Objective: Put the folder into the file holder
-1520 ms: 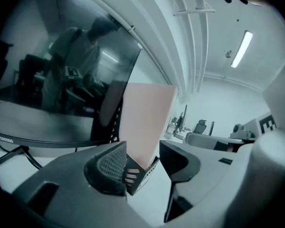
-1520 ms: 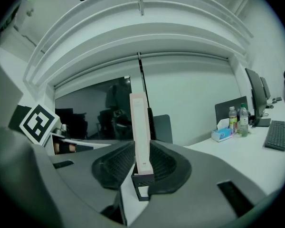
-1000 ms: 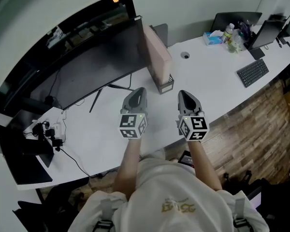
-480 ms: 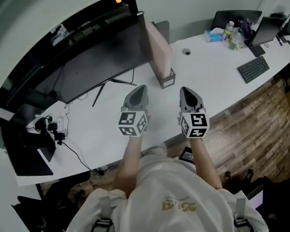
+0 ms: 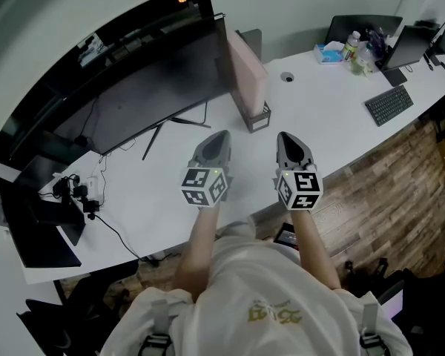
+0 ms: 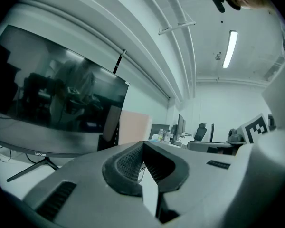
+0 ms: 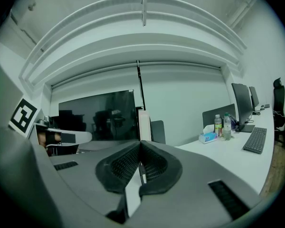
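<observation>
We saw a pink folder (image 5: 246,65) standing on edge inside a dark mesh file holder (image 5: 259,119) on a long white desk (image 5: 319,124) — the folder rose well above the holder's low walls. A big dark curved monitor (image 5: 144,99) stood just beside the folder on its left, its thin stand legs (image 5: 167,128) spread on the desk.

We held the left gripper (image 5: 221,135) and the right gripper (image 5: 285,135) side by side above the near part of the desk. Both pointed toward the holder and were short of it. Each had its jaws pressed together with nothing between them.

A round cable hole (image 5: 287,77) lay in the desk to the right of the holder. Farther right were a keyboard (image 5: 389,107), a blue tissue box (image 5: 328,54) and bottles (image 5: 351,48) — all well apart from the holder. At the far left, plugs and cables (image 5: 78,199) sat beside another dark screen (image 5: 31,232).
</observation>
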{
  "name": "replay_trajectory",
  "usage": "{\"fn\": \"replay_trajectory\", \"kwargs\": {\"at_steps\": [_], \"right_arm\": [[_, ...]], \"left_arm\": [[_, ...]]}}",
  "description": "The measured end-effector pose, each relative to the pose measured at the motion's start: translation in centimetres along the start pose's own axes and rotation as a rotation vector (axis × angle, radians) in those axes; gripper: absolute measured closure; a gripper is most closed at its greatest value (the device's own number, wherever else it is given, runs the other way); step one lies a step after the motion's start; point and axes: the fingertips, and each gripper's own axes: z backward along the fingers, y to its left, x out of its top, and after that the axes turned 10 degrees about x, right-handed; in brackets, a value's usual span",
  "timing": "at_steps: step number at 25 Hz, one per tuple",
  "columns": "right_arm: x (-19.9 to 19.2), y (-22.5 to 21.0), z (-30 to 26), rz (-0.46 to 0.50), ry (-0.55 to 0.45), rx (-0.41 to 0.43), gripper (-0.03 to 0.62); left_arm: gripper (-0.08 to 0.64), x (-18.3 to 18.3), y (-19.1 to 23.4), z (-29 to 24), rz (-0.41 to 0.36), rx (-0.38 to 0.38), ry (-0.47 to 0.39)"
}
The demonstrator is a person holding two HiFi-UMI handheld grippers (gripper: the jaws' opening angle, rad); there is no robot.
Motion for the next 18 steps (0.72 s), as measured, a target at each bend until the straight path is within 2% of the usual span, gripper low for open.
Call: {"fn": "replay_trajectory", "kwargs": {"at_steps": [18], "right_arm": [[-0.64, 0.03, 0.32, 0.001, 0.02, -0.003, 0.583]], "left_arm": [[0.546, -1.02, 0.25, 0.17, 0.01, 0.001, 0.02]]}}
